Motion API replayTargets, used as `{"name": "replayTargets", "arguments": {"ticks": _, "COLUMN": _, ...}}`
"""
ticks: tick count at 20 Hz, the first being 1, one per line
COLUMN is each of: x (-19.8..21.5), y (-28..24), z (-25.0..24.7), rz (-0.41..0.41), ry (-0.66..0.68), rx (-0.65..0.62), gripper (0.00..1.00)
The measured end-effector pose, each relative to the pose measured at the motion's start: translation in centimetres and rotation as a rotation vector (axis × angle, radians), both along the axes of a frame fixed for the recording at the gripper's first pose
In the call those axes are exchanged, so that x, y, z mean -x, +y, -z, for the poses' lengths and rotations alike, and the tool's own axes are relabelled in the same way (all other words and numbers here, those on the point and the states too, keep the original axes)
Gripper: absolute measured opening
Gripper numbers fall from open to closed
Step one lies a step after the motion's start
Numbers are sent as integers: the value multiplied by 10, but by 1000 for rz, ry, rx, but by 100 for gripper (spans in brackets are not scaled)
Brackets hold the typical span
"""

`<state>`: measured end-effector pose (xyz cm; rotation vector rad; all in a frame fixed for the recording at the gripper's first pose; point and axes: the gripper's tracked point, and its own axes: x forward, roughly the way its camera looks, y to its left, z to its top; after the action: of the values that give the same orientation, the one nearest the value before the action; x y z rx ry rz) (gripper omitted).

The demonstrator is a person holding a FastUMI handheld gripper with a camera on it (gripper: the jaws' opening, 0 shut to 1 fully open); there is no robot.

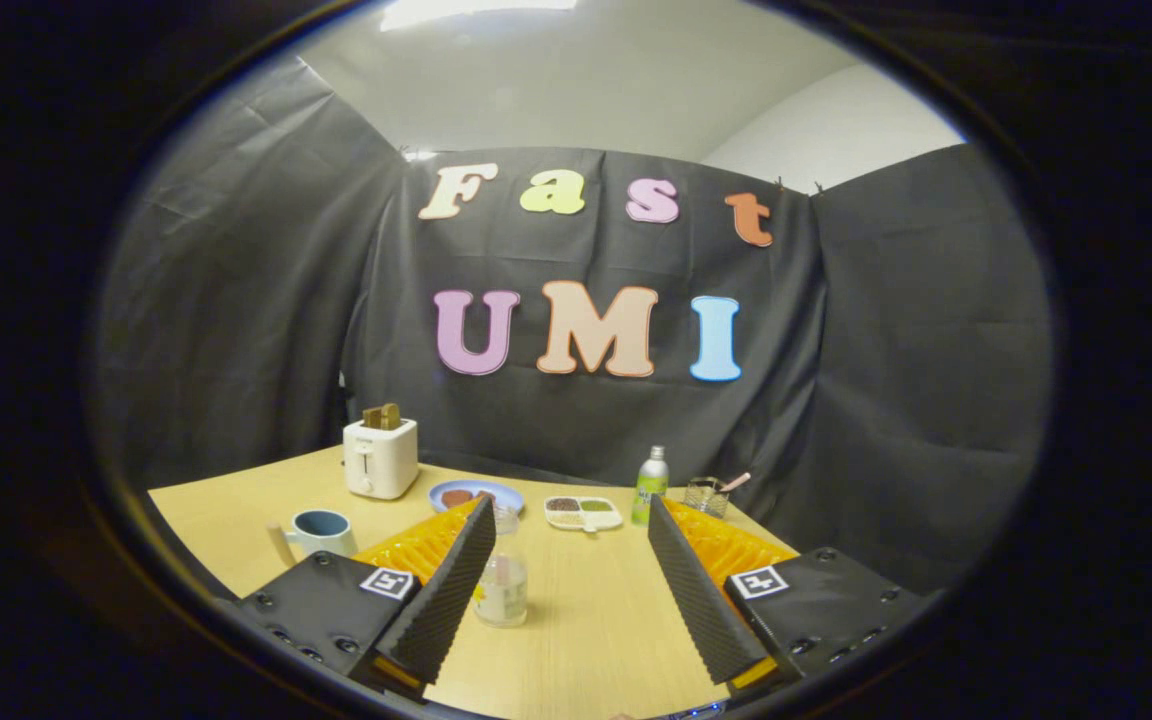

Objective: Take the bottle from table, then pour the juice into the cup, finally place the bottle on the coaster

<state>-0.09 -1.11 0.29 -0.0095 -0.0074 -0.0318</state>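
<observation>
On the wooden table, the gripper hovers with its 2 fingers spread wide and holding nothing. A clear bottle stands upright just beside the left finger, inside the gap. It looks like light, smooth plastic, likely slippery and apt to tip, so a firm squeeze at mid-body seems wisest. A blue-lined cup sits beyond the left finger, near a white toaster.

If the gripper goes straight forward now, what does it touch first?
Probably nothing soon: the open gripper points at bare table, the clear bottle beside one finger. Farther ahead lies the divided dish; depth is unclear.
</observation>
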Motion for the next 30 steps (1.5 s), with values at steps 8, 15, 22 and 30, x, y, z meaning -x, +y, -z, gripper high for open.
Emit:
{"name": "replayTargets", "arguments": {"ticks": 8, "x": -1, "y": 2, "z": 4, "rz": -2, "ry": 3, "rx": -3, "gripper": 98}}
{"name": "replayTargets", "arguments": {"ticks": 15, "x": -9, "y": 19, "z": 2, "rz": -39, "ry": 2, "rx": 4, "gripper": 98}}
{"name": "replayTargets", "arguments": {"ticks": 22, "x": -29, "y": 43, "z": 13, "rz": -92, "ry": 22, "rx": 10, "gripper": 98}}
{"name": "replayTargets", "arguments": {"ticks": 30, "x": -59, "y": 70, "z": 44, "rz": -151, "ry": 80, "rx": 5, "gripper": 98}}
